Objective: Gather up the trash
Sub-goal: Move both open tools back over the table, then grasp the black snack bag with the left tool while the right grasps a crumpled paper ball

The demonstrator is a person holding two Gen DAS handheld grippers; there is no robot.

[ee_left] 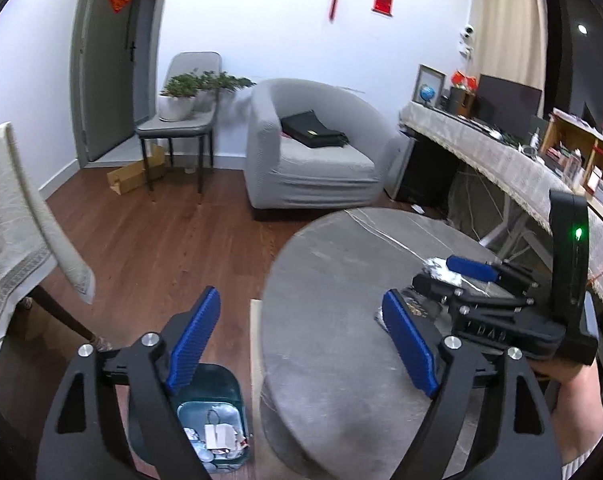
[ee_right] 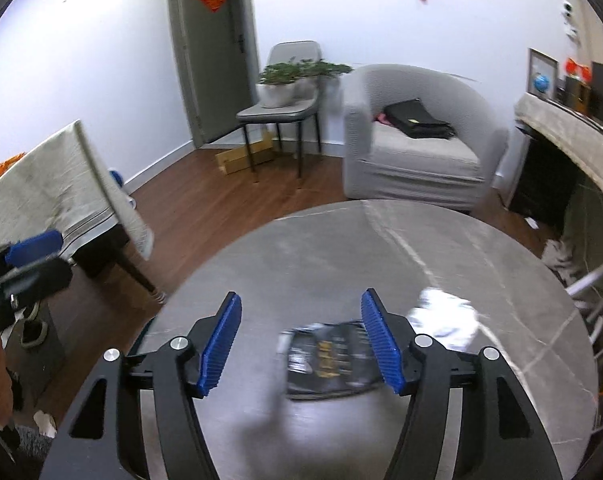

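Both grippers are standing open with nothing between the pads. The left gripper [ee_left: 305,344] is hanging over the gap between the round table [ee_left: 341,264] and the small bin [ee_left: 221,396] on the floor, which is already holding crumpled white scraps. The right gripper [ee_right: 301,344] is hovering over the tabletop, its jaws bracketing a flat dark wrapper [ee_right: 329,360] with gold print but not touching it. A crinkled silver foil piece [ee_right: 441,312] is lying just beside the wrapper, further toward the right edge. Both pieces are looking thin, light and floppy, probably slick film, so they are likely sliding on the smooth stone top rather than lifting cleanly. The wrapper is lying flat, so best bet is pinching a raised or curled edge, or pressing the pads down and scrunching it up into a fold. The foil is looking puffier, so easier to grab mid-body, and it is crushing without harm. Neither looks fragile, but a weak pinch is risking a drop on the way to the bin.
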